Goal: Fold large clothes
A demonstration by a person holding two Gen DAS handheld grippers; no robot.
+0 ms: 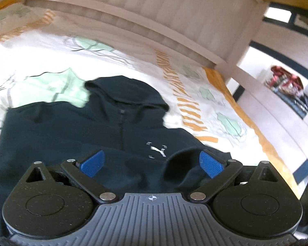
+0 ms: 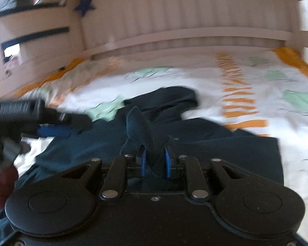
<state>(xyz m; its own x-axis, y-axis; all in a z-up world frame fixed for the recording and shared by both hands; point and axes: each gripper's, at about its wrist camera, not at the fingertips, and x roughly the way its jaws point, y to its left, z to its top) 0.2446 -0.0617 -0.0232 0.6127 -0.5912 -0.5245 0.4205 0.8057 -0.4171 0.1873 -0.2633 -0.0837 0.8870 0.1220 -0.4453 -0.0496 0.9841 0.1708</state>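
Nearest the lens in the left wrist view, the left tool [image 1: 152,165] hangs with its blue pads [image 1: 92,163] spread wide and nothing between them, low over the chest of the garment. In the right wrist view the right tool [image 2: 155,160] has its jaws drawn close on a bunched fold of dark cloth, which rises in a twisted peak in front of the fingertips.

Largest in both views is the bed [image 1: 51,41], covered by a white sheet printed with pale green shapes and orange stripes, with an orange border along its edge. A pale slatted headboard [image 1: 154,16] stands behind it, blurred in both pictures.

On the sheet lies the dark hoodie [image 1: 71,127], front up, its hood [image 1: 123,94] pointing toward the headboard and its zip running down the middle. A small white logo [image 1: 158,151] sits on the chest, just beyond the left tool's pads. The hoodie's lifted part is the one in the right tool; the rest lies flat on the bed.

At the left edge of the right wrist view the left tool shows again, dark and blurred, just above the hoodie.
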